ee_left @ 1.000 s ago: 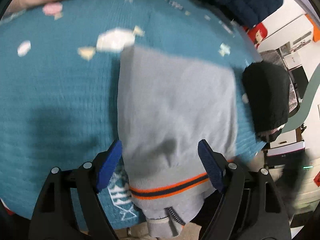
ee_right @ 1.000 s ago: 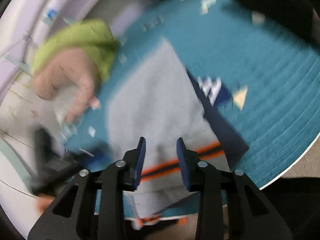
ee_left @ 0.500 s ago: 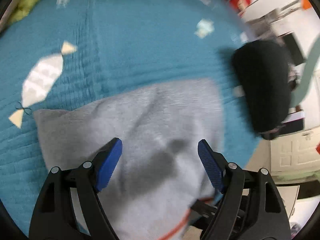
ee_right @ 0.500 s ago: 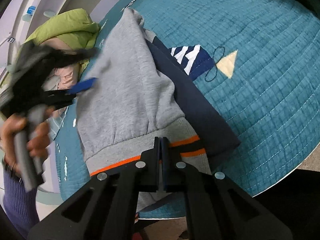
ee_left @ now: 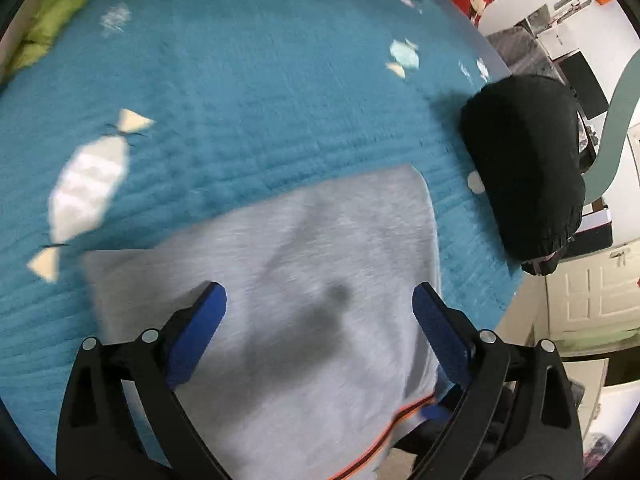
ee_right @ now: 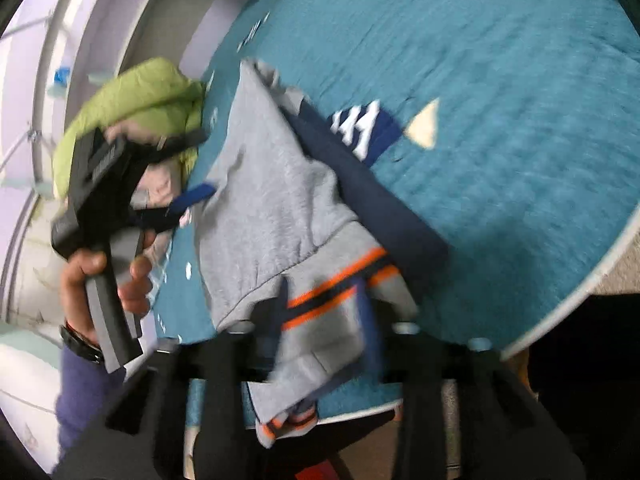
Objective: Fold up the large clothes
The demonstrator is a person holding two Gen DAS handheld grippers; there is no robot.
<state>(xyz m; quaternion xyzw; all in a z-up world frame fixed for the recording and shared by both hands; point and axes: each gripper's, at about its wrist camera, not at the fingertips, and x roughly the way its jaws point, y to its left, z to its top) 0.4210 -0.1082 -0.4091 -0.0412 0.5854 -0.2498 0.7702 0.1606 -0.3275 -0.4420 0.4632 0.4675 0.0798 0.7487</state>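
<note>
- Grey sweater [ee_left: 304, 280] lies folded on the teal mat [ee_left: 240, 100].
- Left gripper [ee_left: 320, 312] spread wide above it.
- Right gripper [ee_right: 324, 312], blurred, apart around the striped hem at 6 o'clock.
- Black bundle [ee_left: 524, 168] at 3 o'clock.

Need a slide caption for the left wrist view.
Open left gripper hovers over folded grey sweatshirt on teal quilt.

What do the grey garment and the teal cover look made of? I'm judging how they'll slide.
The grey garment looks like soft matte fleece-type knit, with a ribbed striped hem. The teal cover looks like quilted cotton-like fabric: stitched ridges, no sheen. Blur leaves both uncertain.
</note>
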